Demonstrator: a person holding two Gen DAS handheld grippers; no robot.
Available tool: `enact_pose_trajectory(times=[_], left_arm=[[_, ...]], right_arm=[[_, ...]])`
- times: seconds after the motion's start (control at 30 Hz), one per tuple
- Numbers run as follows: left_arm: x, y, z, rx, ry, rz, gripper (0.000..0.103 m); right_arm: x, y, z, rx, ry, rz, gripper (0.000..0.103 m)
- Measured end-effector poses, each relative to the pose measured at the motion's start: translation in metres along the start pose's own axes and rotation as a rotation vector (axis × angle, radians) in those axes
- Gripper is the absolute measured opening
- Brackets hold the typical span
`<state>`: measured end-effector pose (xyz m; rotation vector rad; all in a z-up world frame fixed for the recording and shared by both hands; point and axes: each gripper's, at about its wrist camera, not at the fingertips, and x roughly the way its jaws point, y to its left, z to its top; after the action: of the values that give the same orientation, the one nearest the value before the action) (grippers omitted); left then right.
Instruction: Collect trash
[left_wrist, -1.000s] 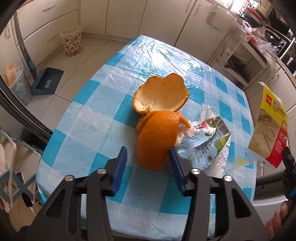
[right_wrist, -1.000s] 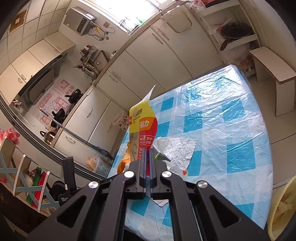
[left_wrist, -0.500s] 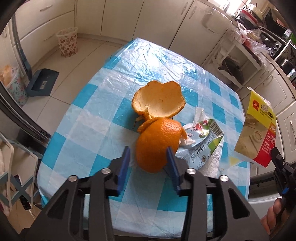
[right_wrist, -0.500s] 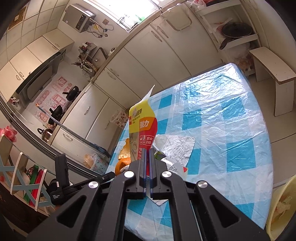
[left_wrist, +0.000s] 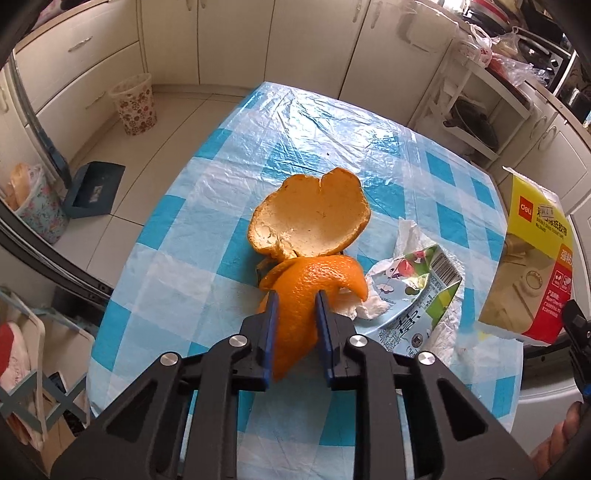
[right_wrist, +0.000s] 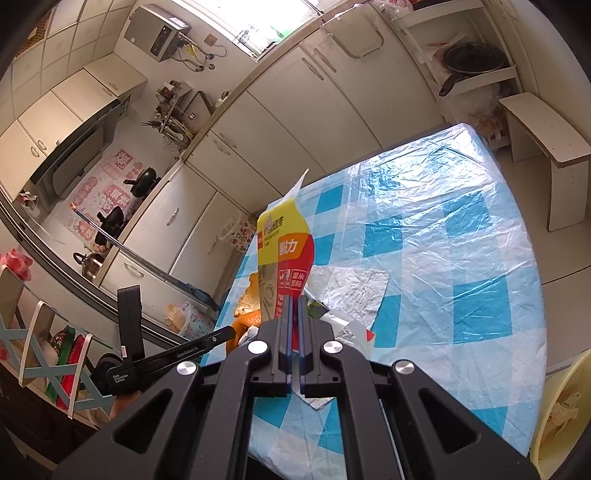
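Observation:
An orange peel (left_wrist: 317, 273) lies in two joined pieces on the blue-checked table (left_wrist: 332, 125); the far piece shows its pale inside. My left gripper (left_wrist: 296, 297) has its jaws closing, and the blue pads squeeze the near curled piece between them. Beside the peel lie a crumpled foil wrapper (left_wrist: 417, 291) and a white tissue (left_wrist: 369, 306). My right gripper (right_wrist: 294, 299) is shut on a yellow and red cardboard package (right_wrist: 286, 243), held upright above the table's near edge. The same package (left_wrist: 535, 258) shows at the right of the left wrist view.
A floral waste basket (left_wrist: 135, 105) and a blue dustpan (left_wrist: 94, 190) stand on the floor left of the table. A yellow bin (right_wrist: 561, 413) with scraps sits at the lower right, a white bench (right_wrist: 546, 136) beyond the table. Cabinets line the walls.
The left jaws have come in from either side of the peel and now pinch its near piece. The right gripper and its package have stayed still.

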<state>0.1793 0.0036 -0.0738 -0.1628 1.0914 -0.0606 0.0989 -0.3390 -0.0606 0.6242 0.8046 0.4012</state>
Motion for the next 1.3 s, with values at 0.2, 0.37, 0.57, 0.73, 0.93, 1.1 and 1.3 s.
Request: enact_pose_trajectory(times=[0.2, 0.37, 0.57, 0.73, 0.93, 1.1, 1.3], left_arm=[[-0.004, 0.018, 0.002, -0.09, 0.017, -0.111, 0.0], [-0.006, 0.014, 0.0, -0.054, 0.024, -0.142, 0.003], [-0.016, 0.001, 0.0, 0.01, -0.031, -0.09, 0.046], [-0.011, -0.012, 0.0, 0.076, -0.043, 0.009, 0.049], [0.003, 0.006, 0.002, 0.004, 0.007, 0.008, 0.037], [0.006, 0.011, 0.001, -0.014, 0.017, -0.009, 0.03], [0.003, 0.022, 0.003, -0.074, 0.039, -0.096, 0.021]], right_arm=[[0.0, 0.001, 0.0, -0.004, 0.002, -0.001, 0.003], [0.001, 0.0, -0.001, -0.001, 0.003, -0.004, 0.003], [0.002, 0.0, -0.001, -0.002, 0.009, -0.004, 0.003], [0.003, -0.002, -0.001, -0.001, 0.011, -0.004, 0.003], [0.001, -0.002, -0.001, 0.001, 0.009, -0.005, 0.003], [0.0, -0.002, -0.001, 0.002, 0.007, -0.004, 0.003], [-0.002, -0.004, 0.0, 0.006, 0.002, -0.004, 0.003]])
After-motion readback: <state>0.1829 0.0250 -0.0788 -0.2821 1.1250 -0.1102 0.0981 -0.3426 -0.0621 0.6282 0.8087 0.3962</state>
